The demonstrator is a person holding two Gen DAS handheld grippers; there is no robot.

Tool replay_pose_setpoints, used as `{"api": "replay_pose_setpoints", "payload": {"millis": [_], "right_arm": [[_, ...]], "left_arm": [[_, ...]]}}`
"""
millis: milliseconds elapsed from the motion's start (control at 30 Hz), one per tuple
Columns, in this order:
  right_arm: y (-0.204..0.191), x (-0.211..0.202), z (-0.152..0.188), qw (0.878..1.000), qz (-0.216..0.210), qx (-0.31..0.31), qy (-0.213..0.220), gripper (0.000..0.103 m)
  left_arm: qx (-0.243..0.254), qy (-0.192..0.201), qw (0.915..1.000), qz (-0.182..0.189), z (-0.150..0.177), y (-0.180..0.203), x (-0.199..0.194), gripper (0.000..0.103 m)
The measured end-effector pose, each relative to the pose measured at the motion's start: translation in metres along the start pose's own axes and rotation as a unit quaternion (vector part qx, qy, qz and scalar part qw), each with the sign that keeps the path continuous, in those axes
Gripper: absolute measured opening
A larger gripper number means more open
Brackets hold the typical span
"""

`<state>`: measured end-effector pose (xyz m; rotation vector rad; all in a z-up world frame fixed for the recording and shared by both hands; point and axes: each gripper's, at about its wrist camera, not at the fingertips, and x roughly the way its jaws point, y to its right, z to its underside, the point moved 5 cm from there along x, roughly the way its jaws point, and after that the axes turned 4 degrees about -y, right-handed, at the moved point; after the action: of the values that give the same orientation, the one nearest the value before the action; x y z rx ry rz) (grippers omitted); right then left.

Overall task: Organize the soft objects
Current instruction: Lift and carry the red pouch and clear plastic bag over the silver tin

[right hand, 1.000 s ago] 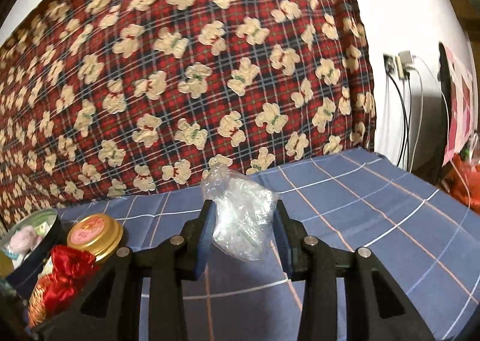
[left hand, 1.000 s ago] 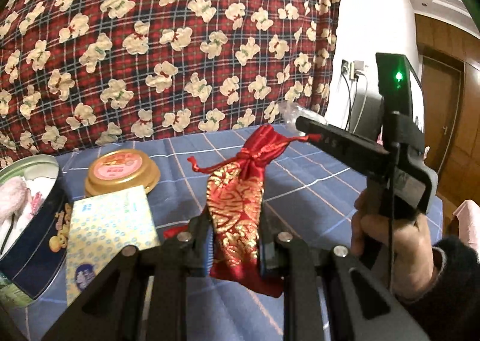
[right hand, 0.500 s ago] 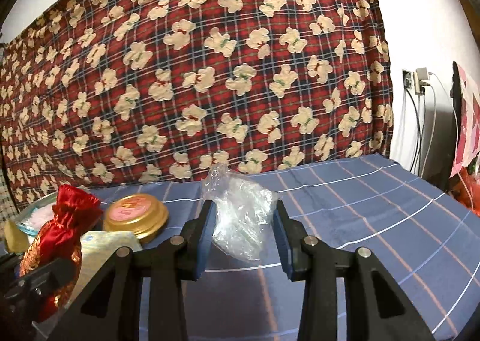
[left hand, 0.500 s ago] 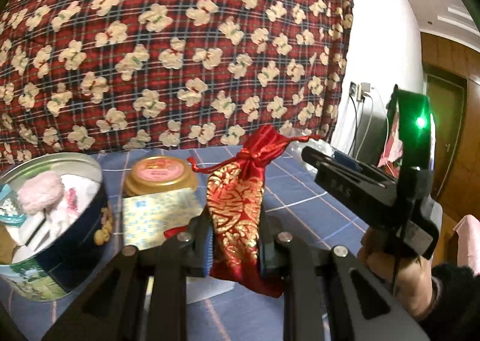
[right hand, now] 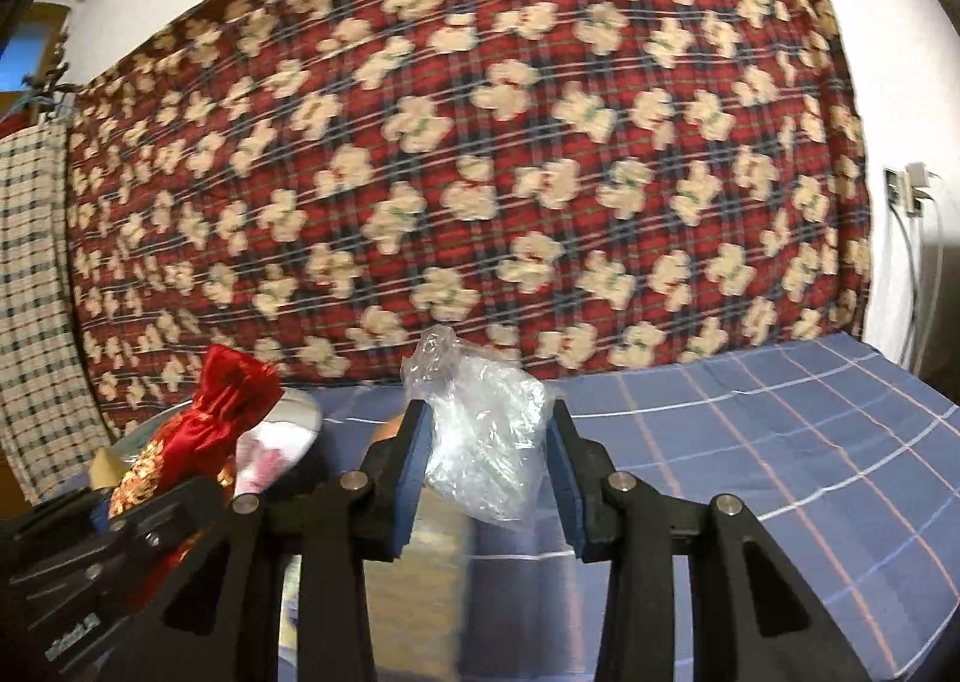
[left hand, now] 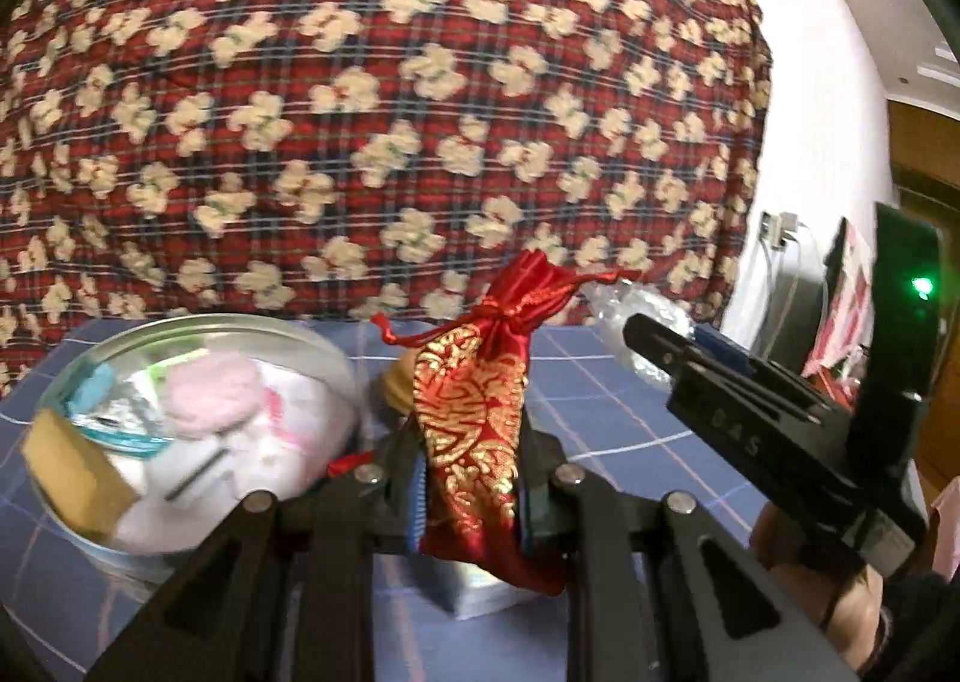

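Note:
My left gripper (left hand: 471, 478) is shut on a red and gold drawstring pouch (left hand: 474, 418), held upright above the blue checked cloth. The pouch also shows in the right wrist view (right hand: 198, 436). My right gripper (right hand: 486, 466) is shut on a crumpled clear plastic bag (right hand: 480, 442); the bag and gripper also show at the right of the left wrist view (left hand: 624, 316). A round tin (left hand: 336, 376) with soft items inside, a pink puff (left hand: 210, 394) and a tan sponge (left hand: 72, 472), stands left of the pouch.
A red plaid quilt with cream bears (left hand: 390, 111) rises behind the blue checked surface (right hand: 750, 442). A gold tin lid (left hand: 396, 382) is partly hidden behind the pouch. A box (left hand: 480, 592) lies under the left gripper. Cables and a wall socket (right hand: 906, 190) are at right.
Both grippers have swung left and risen. The open tin has come from the left edge to just beside the pouch; the gold lid is now mostly hidden behind it. Both grips are unchanged.

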<state>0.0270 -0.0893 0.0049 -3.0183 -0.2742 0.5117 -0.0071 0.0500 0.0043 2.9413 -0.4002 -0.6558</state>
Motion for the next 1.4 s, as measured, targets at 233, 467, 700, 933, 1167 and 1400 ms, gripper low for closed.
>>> {"api": "replay_pose_setpoints", "payload": {"millis": [233, 467, 700, 933, 1167, 1400], "right_arm": [[-0.050, 0.007, -0.009, 0.999, -0.039, -0.018, 0.008, 0.041], [-0.089, 0.017, -0.017, 0.998, -0.066, -0.021, 0.010, 0.041], [-0.120, 0.033, -0.021, 0.996, -0.082, -0.019, 0.005, 0.041], [-0.146, 0.056, -0.025, 0.996, -0.091, -0.014, -0.003, 0.041], [-0.161, 0.084, -0.025, 0.996, -0.091, 0.005, -0.023, 0.041], [-0.173, 0.108, -0.026, 0.996, -0.081, 0.000, -0.042, 0.041]], "left_arm": [[-0.017, 0.013, 0.9990, -0.040, -0.010, -0.044, -0.013, 0.020], [-0.022, 0.027, 0.9964, -0.077, -0.021, -0.085, -0.026, 0.020], [-0.031, 0.031, 0.9925, -0.114, -0.033, -0.125, -0.029, 0.020], [-0.047, 0.023, 0.9887, -0.140, -0.044, -0.160, -0.012, 0.020], [-0.061, 0.007, 0.9810, -0.184, -0.050, -0.188, 0.011, 0.020], [-0.073, -0.016, 0.9770, -0.200, -0.045, -0.205, 0.028, 0.020]]}}
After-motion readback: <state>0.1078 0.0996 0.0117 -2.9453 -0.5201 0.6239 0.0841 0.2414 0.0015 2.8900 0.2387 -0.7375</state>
